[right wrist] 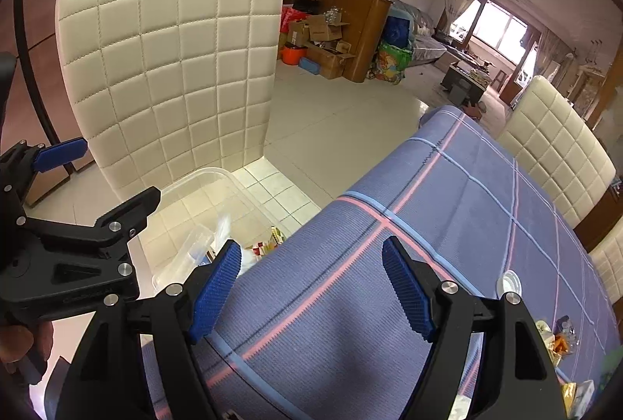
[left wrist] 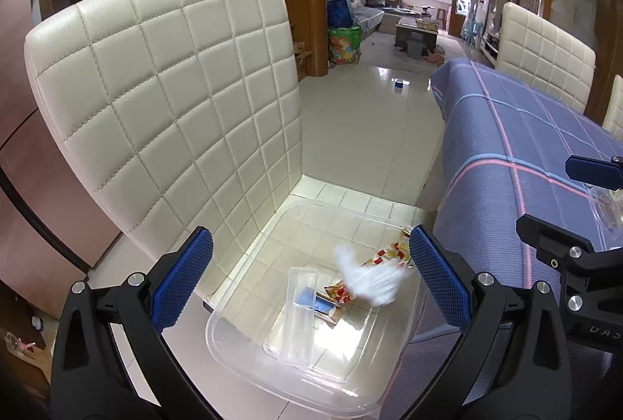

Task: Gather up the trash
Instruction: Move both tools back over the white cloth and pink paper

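A clear plastic bin (left wrist: 233, 354) stands on the seat of a cream quilted chair (left wrist: 163, 101). In it lie a clear rectangular container (left wrist: 300, 318), a colourful wrapper (left wrist: 383, 256) and a blurred white tissue (left wrist: 370, 278) in mid-air. My left gripper (left wrist: 311, 276) is open and empty above the bin. My right gripper (right wrist: 311, 283) is open and empty over the edge of the table with the blue plaid cloth (right wrist: 447, 206). The bin also shows in the right wrist view (right wrist: 187, 194). Wrappers (right wrist: 560, 342) and a small round lid (right wrist: 511, 282) lie on the table's right side.
A second cream chair (right wrist: 553, 147) stands at the table's far side. The tiled floor (left wrist: 370, 116) runs back to a wooden cabinet (right wrist: 362, 27), cardboard boxes (right wrist: 323, 42) and bags. The right gripper's body (left wrist: 576, 264) shows at the left wrist view's right edge.
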Action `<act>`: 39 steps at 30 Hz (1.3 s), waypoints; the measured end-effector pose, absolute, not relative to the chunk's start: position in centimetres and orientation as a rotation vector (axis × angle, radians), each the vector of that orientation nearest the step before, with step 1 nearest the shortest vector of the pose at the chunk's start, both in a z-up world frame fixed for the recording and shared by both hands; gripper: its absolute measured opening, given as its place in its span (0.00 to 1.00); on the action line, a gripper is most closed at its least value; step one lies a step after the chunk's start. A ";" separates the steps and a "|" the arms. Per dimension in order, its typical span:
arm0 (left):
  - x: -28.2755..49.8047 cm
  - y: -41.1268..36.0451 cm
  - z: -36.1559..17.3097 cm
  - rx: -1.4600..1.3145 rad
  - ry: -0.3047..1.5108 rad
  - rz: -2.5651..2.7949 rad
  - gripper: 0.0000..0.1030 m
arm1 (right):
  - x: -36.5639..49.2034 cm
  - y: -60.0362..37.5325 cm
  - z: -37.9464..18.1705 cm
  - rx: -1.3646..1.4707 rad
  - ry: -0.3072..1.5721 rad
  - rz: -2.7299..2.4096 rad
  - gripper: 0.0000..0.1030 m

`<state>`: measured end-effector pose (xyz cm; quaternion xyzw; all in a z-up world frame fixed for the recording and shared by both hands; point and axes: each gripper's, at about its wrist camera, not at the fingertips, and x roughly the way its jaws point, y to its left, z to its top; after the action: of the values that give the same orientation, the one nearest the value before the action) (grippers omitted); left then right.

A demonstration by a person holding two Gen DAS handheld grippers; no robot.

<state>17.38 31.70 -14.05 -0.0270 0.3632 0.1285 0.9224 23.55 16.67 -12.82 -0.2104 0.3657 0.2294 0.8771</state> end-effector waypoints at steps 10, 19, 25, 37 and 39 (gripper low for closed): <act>16.8 25.9 -12.5 -0.009 0.740 0.110 0.97 | 20.9 9.8 -11.0 -0.390 0.744 0.364 0.71; 15.7 17.6 -11.4 0.049 0.754 -0.086 0.97 | 18.1 0.7 -10.9 -0.275 0.771 0.247 0.71; 15.1 12.9 -11.5 0.087 0.770 -0.145 0.97 | 16.1 -5.5 -11.4 -0.198 0.779 0.165 0.71; 15.0 3.8 -13.9 0.200 0.823 -0.273 0.97 | 14.7 -14.3 -14.8 -0.088 0.854 0.070 0.71; 15.5 3.0 -14.4 0.215 0.837 -0.271 0.97 | 14.9 -14.7 -15.3 -0.075 0.869 0.079 0.71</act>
<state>15.50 3.03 -14.40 0.1039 0.4043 -0.1309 0.8993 14.90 -14.71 -15.26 -0.0364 0.4210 0.0383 0.9055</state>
